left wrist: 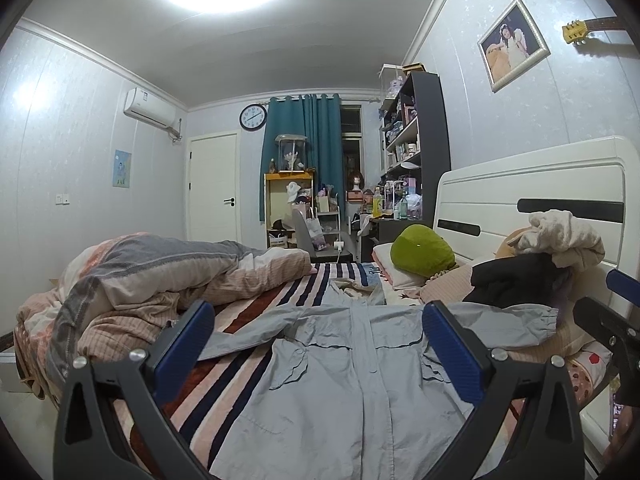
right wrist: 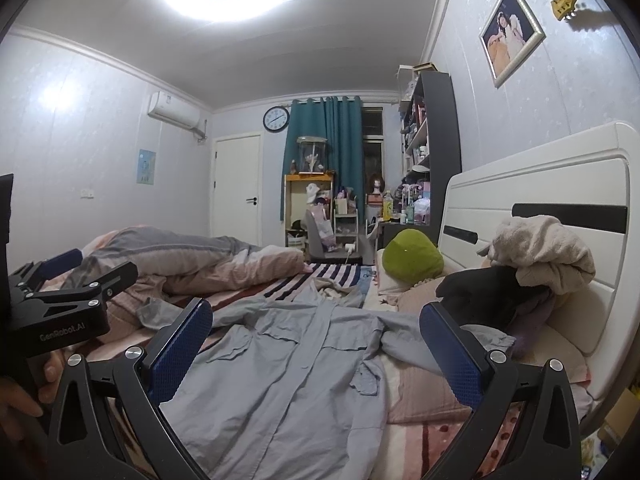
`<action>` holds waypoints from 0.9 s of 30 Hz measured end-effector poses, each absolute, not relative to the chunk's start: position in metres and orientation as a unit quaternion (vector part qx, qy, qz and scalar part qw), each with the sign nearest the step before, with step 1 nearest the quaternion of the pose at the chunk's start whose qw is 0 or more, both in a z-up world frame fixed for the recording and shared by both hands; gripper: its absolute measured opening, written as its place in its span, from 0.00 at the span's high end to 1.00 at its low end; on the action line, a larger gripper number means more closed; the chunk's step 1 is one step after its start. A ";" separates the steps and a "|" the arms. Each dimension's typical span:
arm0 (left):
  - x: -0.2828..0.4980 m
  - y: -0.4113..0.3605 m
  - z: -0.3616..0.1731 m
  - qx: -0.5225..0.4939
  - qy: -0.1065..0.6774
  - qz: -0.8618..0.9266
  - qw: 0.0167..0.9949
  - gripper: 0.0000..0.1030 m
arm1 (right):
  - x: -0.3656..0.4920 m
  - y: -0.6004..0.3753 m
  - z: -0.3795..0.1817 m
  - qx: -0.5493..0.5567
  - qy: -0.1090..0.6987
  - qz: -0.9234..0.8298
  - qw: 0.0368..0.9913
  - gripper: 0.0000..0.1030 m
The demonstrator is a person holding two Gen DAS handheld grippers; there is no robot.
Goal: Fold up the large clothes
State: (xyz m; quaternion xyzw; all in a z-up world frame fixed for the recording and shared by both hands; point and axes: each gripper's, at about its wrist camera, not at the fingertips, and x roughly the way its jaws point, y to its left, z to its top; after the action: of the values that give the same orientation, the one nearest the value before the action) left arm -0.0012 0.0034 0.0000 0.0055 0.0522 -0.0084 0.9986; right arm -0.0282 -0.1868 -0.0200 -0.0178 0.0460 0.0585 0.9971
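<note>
Left wrist view: I am holding my left gripper [left wrist: 318,342] with its fingers apart over the grey jacket [left wrist: 340,380], which is lying spread flat on the striped blanket [left wrist: 256,312]. It is looking light and limp; I am judging the sleeve cuff [left wrist: 546,318] at 2 o'clock a good hold.

Right wrist view: my right gripper [right wrist: 316,344] is hanging wide apart, gripping nothing. The clothes pile [right wrist: 520,272] at 2 o'clock and quilt [right wrist: 192,256] at 10 o'clock are crowding the jacket.

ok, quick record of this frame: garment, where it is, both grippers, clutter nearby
garment: grey jacket, spread front up, unfolded
surface: bed with striped blanket
left gripper: open, above jacket, holding nothing
right gripper: open, above jacket, holding nothing
by headboard: clothes pile, green plush
far side: bunched duvet
</note>
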 end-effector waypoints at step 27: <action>0.026 0.023 0.000 -0.009 0.059 -0.013 0.998 0.01 | 0.007 -0.174 0.001 -0.017 0.050 0.076 0.996 0.00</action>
State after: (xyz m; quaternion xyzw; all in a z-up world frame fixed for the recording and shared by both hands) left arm 0.0258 0.0226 0.0003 -0.0086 0.0586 -0.0129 0.9982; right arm 0.0069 -0.1739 0.0006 -0.0169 0.0502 0.0763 0.9957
